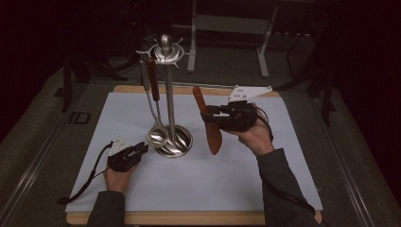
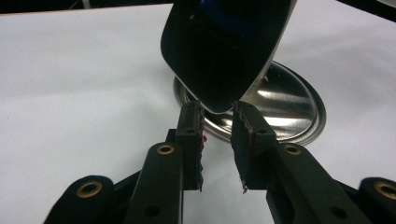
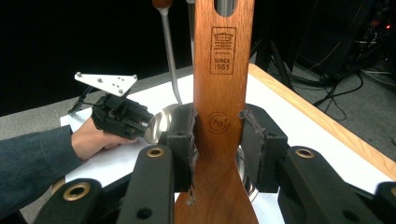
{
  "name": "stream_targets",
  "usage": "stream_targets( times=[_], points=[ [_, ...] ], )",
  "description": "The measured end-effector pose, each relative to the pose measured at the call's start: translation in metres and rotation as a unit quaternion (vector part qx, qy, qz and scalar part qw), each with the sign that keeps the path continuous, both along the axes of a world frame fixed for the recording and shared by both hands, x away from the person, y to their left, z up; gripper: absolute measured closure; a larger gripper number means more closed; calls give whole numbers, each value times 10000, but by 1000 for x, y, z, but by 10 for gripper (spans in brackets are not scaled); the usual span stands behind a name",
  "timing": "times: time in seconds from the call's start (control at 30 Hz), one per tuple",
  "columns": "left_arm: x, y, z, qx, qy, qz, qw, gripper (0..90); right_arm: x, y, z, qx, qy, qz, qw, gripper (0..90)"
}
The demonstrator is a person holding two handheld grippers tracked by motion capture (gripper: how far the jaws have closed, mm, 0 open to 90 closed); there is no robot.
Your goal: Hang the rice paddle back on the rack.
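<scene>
Right gripper (image 1: pixel 206 115) fingers (image 3: pixel 183 140) clamped on the neck of a wooden spatula (image 1: pixel 208 121), one pad each side of the flat handle where it widens toward the blade. Spatula held in the air above the white mat (image 1: pixel 265 161), right of the stand; long axis near vertical in the high view, slightly tilted, handle end up and toward the far side, blade end down toward the person. In the right gripper view the handle runs straight up from the fingers, stamped logo reading "SINCE 1983", slot hole near the top. Left gripper (image 1: pixel 142 149) fingers (image 2: pixel 192 135) apart, nothing between them, low over the mat just beside the round steel base (image 2: pixel 289 112) of the utensil stand (image 1: pixel 169 94); a shiny ladle bowl (image 2: pixel 224 51) hangs right in front of the fingertips. Ladle and another dark-handled utensil (image 1: pixel 154 79) hang from the stand's top ring. Mat covers a wooden tabletop (image 1: pixel 189 218).
</scene>
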State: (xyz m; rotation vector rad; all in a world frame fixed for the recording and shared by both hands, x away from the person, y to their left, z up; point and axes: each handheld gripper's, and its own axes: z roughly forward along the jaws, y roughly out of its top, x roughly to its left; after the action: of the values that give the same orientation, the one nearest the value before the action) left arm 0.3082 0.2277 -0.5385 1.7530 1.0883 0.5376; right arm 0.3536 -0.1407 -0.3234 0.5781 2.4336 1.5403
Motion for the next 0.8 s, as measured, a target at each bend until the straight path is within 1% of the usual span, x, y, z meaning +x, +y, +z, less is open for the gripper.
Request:
stream_targets(
  times=[0.07,0.23,0.8],
  points=[
    [0,0,0,-2,-1,0,10000,733,-1,0,1,18,-18,8,10000,665],
    [0,0,0,-6,-7,-4,10000,733,-4,1,6,91,-150,21,9998,665],
    [0,0,0,-13,-11,-6,10000,734,-9,6,19,284,-295,47,9991,665]
  ],
)
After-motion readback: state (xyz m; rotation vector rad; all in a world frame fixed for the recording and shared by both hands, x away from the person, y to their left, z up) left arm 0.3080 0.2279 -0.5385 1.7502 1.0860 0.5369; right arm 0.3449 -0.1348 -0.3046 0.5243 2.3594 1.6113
